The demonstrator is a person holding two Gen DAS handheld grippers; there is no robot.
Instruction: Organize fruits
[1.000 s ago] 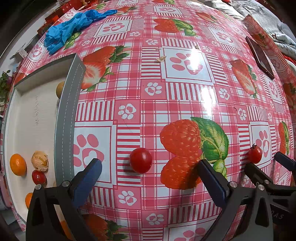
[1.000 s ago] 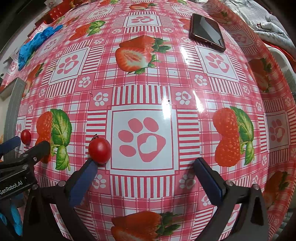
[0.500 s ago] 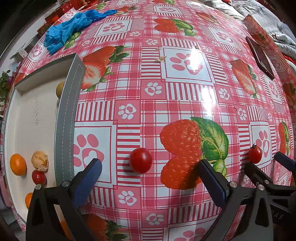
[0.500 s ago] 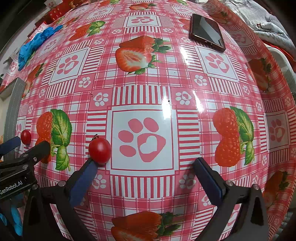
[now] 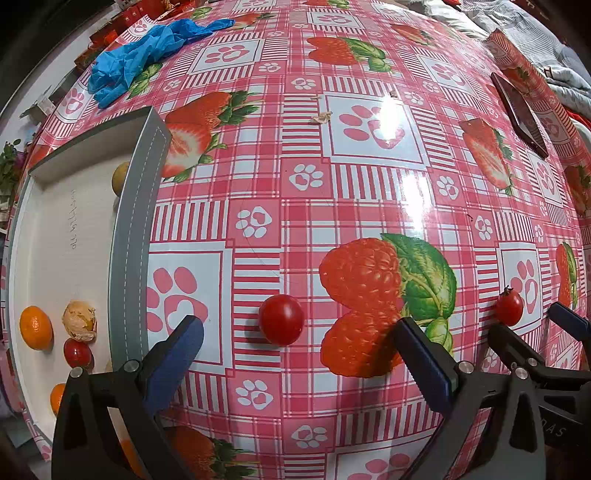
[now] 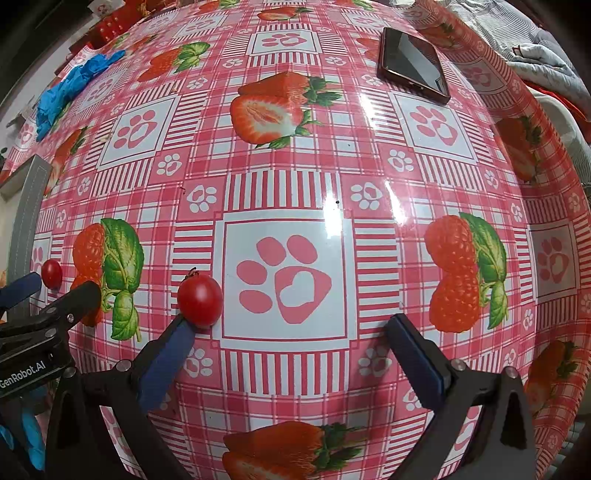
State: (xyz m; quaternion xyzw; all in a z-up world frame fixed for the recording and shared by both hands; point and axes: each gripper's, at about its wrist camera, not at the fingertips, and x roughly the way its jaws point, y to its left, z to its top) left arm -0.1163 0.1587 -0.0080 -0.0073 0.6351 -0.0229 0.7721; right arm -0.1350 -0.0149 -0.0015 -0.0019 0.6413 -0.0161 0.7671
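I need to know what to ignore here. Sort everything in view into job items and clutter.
Job items:
- near tomato
- far tomato
- tray holding an orange, a tomato and other fruit
- left tool, open
- right tool, open

Clutter:
- blue gloves
- phone
- bedding past the table edge

Open tablecloth (image 5: 369,206) ahead of both grippers. Left gripper (image 5: 303,343) spread wide, one cherry tomato (image 5: 281,319) loose between its fingers, bare cloth all round it. Grey tray (image 5: 133,236) wall stands just to its left. Right gripper (image 6: 291,332) also wide, stemmed tomato (image 6: 200,301) touching its left fingertip (image 6: 177,336), paw square between fingers bare. The two grippers sit close side by side. Phone (image 6: 413,64) and blue gloves (image 5: 147,48) far off
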